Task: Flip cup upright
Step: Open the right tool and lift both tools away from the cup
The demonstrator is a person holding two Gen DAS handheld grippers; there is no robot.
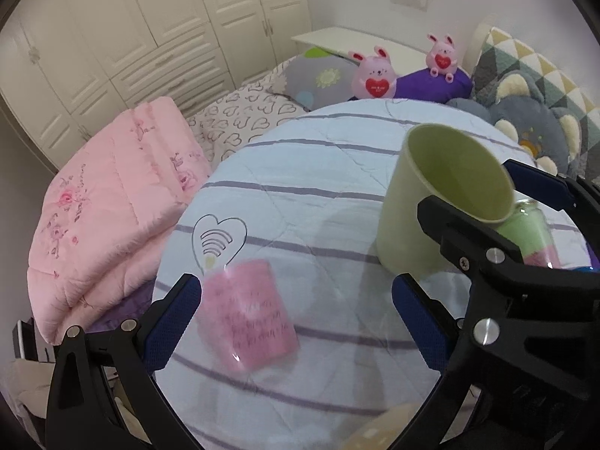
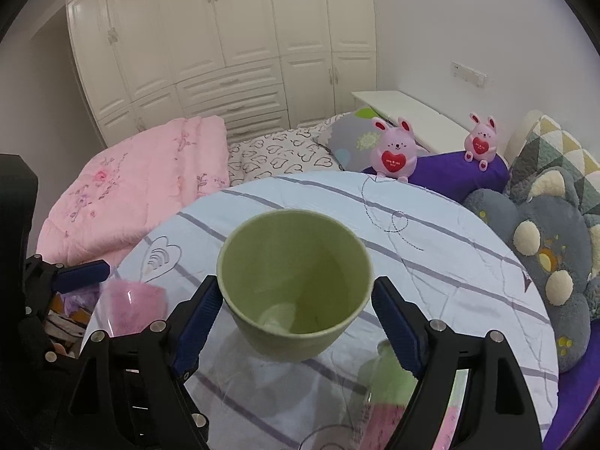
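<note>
A light green cup (image 2: 296,285) stands upright on the round glass table (image 2: 450,262), mouth up, and it shows in the left wrist view (image 1: 442,198) too. My right gripper (image 2: 298,307) has its blue pads on both sides of the cup near the rim, seemingly touching; it also shows in the left wrist view (image 1: 495,202). My left gripper (image 1: 296,318) is open and empty, spread around a pink-filled glass jar (image 1: 249,318) beneath it.
A green and pink jar (image 2: 390,393) stands near the right gripper. The table has a striped cloth under the glass. Beyond are a pink quilt (image 2: 131,195), two pink plush rabbits (image 2: 393,152), cushions (image 2: 543,247) and a white wardrobe (image 2: 225,56).
</note>
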